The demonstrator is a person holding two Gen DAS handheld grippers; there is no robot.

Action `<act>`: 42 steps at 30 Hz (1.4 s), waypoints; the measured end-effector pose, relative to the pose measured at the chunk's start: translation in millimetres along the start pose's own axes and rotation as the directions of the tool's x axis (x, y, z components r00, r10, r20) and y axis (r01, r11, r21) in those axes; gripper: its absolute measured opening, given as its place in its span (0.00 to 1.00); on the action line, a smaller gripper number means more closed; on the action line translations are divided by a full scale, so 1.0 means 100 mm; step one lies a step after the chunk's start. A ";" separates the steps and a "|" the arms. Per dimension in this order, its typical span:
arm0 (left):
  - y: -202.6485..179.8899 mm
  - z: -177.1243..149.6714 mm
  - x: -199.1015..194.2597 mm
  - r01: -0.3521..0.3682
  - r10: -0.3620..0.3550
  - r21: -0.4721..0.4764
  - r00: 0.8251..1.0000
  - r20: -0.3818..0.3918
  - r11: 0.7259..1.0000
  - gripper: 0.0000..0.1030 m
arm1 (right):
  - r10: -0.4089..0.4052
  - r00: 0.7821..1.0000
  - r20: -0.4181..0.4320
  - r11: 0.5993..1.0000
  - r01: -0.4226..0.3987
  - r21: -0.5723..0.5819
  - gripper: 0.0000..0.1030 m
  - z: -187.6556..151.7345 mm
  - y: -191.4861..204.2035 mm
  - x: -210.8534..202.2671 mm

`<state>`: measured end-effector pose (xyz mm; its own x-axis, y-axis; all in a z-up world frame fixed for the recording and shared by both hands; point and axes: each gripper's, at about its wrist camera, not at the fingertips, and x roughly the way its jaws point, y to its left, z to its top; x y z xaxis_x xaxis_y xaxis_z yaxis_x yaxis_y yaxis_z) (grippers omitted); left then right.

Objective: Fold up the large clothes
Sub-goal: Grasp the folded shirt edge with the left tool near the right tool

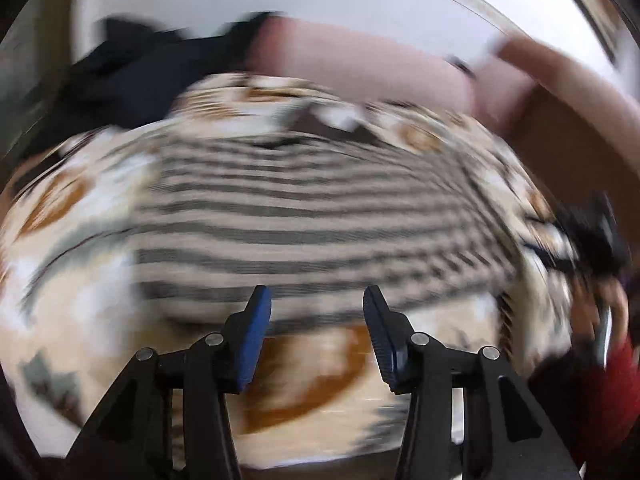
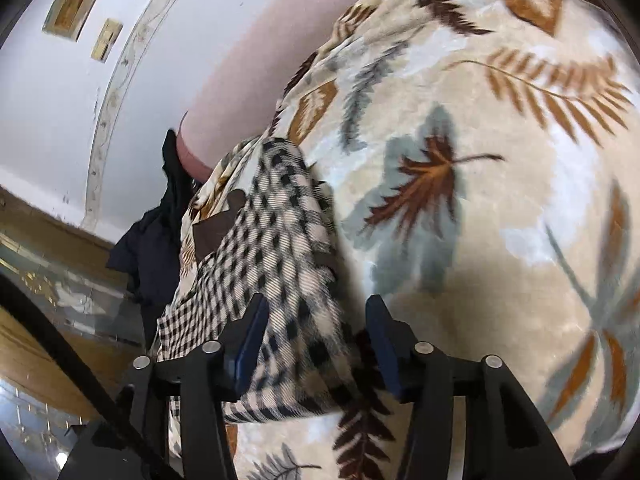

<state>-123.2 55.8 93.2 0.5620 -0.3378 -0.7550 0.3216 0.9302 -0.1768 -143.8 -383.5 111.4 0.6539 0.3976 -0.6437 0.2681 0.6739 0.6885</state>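
Observation:
A black-and-cream checked garment (image 1: 304,216) lies spread on a leaf-print blanket (image 1: 80,240); the left wrist view is blurred by motion. My left gripper (image 1: 316,312) is open and empty just above the garment's near edge. In the right wrist view the same checked garment (image 2: 280,240) lies folded along the blanket (image 2: 480,200). My right gripper (image 2: 316,320) is open, its fingers on either side of the garment's near corner. The other gripper shows dimly at the right edge of the left wrist view (image 1: 592,232).
A dark navy garment (image 1: 132,72) lies heaped at the bed's far left, also in the right wrist view (image 2: 148,248). A pink headboard (image 1: 360,64) stands behind, against a white wall (image 2: 60,120). A red cloth (image 1: 608,392) is at the right. Wooden floor (image 2: 24,340) lies left of the bed.

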 end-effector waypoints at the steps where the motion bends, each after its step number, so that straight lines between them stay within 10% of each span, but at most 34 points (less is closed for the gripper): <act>1: -0.24 0.00 0.10 0.025 -0.024 0.058 1.000 -0.010 0.998 0.45 | -0.015 1.000 -0.014 1.000 0.014 -0.018 0.59 0.07 0.03 0.05; 14: -1.91 0.04 1.07 0.171 -0.148 0.420 0.985 -0.086 0.891 0.45 | 0.108 0.956 -0.271 0.989 -0.132 -0.071 0.67 0.59 -0.07 0.97; 27: -2.14 -0.17 1.25 0.175 -0.148 0.544 0.985 -0.093 0.821 0.59 | 0.219 0.902 -0.372 0.972 -0.236 -0.002 0.67 0.70 -0.11 1.41; 36: -2.43 -0.43 1.32 -0.009 -0.019 0.704 0.999 0.032 0.710 0.59 | 0.206 0.903 -0.378 0.973 -0.230 -0.018 0.67 0.68 -0.04 1.45; 39: -2.50 -0.41 1.40 -0.063 0.021 0.686 0.997 0.069 0.725 0.42 | 0.214 0.899 -0.383 0.968 -0.248 -0.042 0.67 0.65 0.00 1.47; 40: -2.49 -0.38 1.41 -0.064 0.023 0.674 0.997 0.069 0.736 0.21 | 0.209 0.901 -0.380 0.968 -0.246 -0.049 0.64 0.64 0.03 1.48; 42: -2.43 -0.29 1.36 -0.036 0.007 0.614 0.999 0.049 0.789 0.13 | 0.185 0.910 -0.372 0.973 -0.224 -0.064 0.43 0.61 0.06 1.50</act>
<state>-147.8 -211.9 15.2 0.6007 -0.3377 -0.7246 0.7014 0.6575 0.2751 -0.4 -357.8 39.3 0.3816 0.7176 -0.5826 0.0695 0.6063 0.7922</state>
